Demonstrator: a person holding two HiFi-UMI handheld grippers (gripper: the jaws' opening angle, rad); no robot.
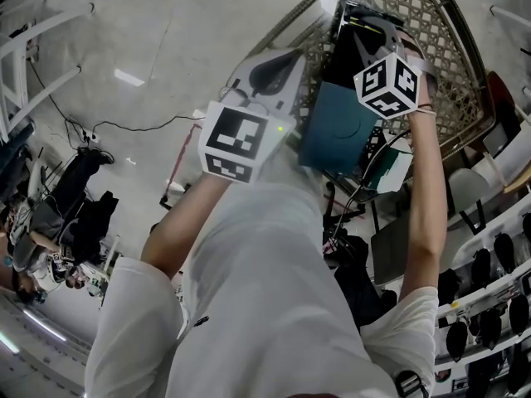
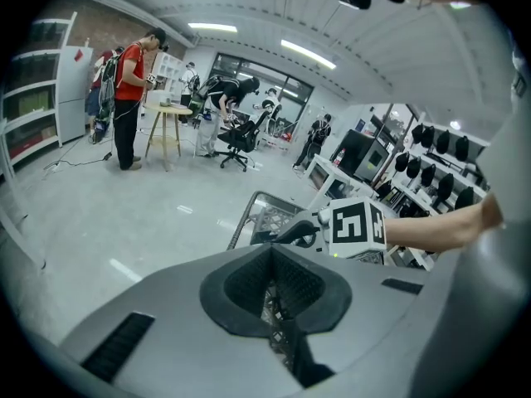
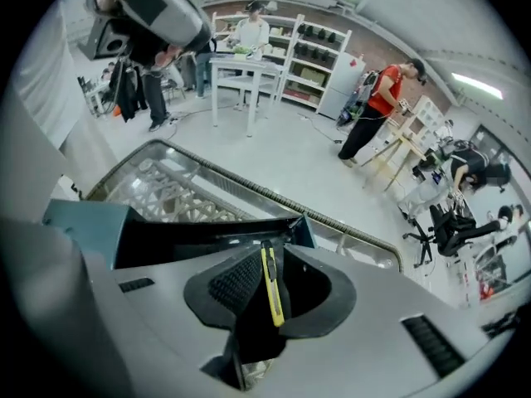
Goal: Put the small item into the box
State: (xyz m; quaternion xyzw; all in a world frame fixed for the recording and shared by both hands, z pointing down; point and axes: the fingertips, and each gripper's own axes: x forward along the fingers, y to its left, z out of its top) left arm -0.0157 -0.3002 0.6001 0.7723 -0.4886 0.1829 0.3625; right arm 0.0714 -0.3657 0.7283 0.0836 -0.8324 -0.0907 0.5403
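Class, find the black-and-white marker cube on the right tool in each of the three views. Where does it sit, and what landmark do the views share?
Head view: the black-and-white marker cube is upper right, above the raised forearm.
Left gripper view: right of centre, beside the basket.
Right gripper view: not in it.
Shared landmark: the metal wire-mesh basket.

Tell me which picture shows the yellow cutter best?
The right gripper view: the yellow cutter sits close-up between the right gripper's fingers. The head view barely shows it; the left gripper view doesn't.
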